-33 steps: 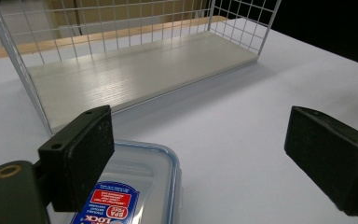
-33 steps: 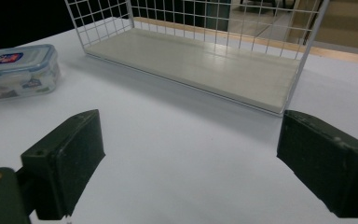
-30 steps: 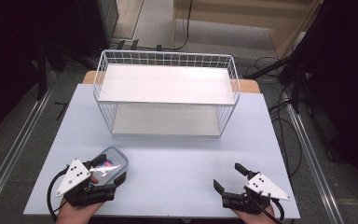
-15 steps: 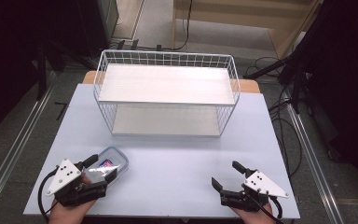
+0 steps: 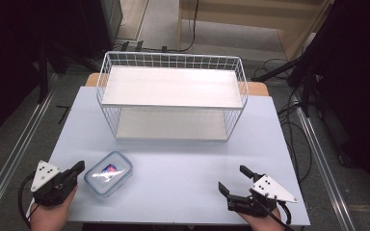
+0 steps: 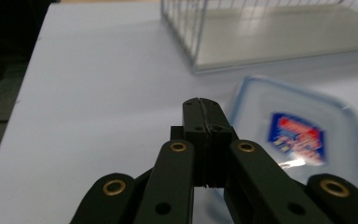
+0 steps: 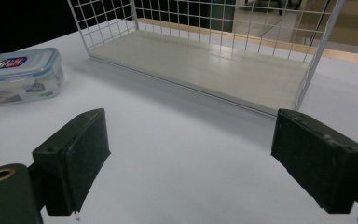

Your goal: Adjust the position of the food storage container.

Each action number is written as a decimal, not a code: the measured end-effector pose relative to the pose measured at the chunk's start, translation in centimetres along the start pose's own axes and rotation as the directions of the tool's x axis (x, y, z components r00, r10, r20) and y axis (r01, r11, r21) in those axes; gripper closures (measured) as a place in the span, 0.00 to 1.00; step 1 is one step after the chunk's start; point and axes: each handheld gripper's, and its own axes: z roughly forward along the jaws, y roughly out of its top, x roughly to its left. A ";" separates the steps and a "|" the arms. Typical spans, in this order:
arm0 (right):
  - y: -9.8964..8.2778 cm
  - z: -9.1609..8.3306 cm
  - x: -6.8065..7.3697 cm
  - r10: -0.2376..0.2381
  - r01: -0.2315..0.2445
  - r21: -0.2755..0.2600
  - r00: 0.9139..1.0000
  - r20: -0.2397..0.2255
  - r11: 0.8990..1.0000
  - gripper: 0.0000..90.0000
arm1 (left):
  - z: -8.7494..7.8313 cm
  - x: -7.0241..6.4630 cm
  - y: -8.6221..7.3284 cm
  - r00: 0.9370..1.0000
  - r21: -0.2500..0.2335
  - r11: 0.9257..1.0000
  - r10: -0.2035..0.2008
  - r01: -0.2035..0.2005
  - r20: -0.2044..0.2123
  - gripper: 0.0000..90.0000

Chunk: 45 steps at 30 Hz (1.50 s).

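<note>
Lying on the near left of the pale surface (image 5: 183, 163), the clear lidded container (image 5: 108, 173) sits just beside the left tongs (image 5: 79, 167), whose jaws have just been closing and now meet with nothing between them. The right tongs (image 5: 232, 179) stand released, well apart from it, facing the wire rack (image 5: 173, 98).

Left gripper (image 5: 77, 169) sits just left of the lidded container (image 5: 108, 173); right gripper (image 5: 232, 181) rests well apart.
</note>
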 end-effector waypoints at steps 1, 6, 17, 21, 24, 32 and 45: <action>0.0 0.0 0.0 0.002 -0.002 -0.001 1.000 0.001 1.000 0.12 | 0.2 0.4 -0.2 1.000 0.016 1.000 -0.014 0.014 -0.002 1.00; 0.0 0.0 -0.1 0.002 -0.002 0.001 1.000 0.001 1.000 0.12 | 1.0 0.9 -0.9 0.999 0.081 0.996 -0.039 0.039 0.001 1.00; -0.1 0.1 -0.1 0.006 -0.006 -0.002 1.000 -0.006 1.000 0.10 | 2.4 -1.6 -1.3 0.996 0.142 0.989 0.022 -0.034 0.087 1.00; -0.1 0.2 -0.2 0.006 -0.006 0.003 1.000 0.000 1.000 0.08 | 2.9 -3.4 -1.1 0.989 0.146 0.987 0.043 -0.064 0.139 1.00; -0.1 0.2 -0.2 0.006 -0.006 0.003 1.000 0.000 1.000 0.08 | 3.2 -4.4 -1.1 0.984 0.148 0.985 0.062 -0.087 0.167 1.00; -0.2 0.3 -0.1 0.003 -0.003 0.007 1.000 -0.004 1.000 0.08 | 4.4 -7.7 -0.8 0.959 0.152 0.982 0.071 -0.116 0.274 1.00; -0.4 0.6 0.1 -0.007 0.007 0.020 1.000 -0.006 1.000 0.08 | 4.7 -11.7 -0.6 0.922 0.123 0.976 0.121 -0.177 0.367 1.00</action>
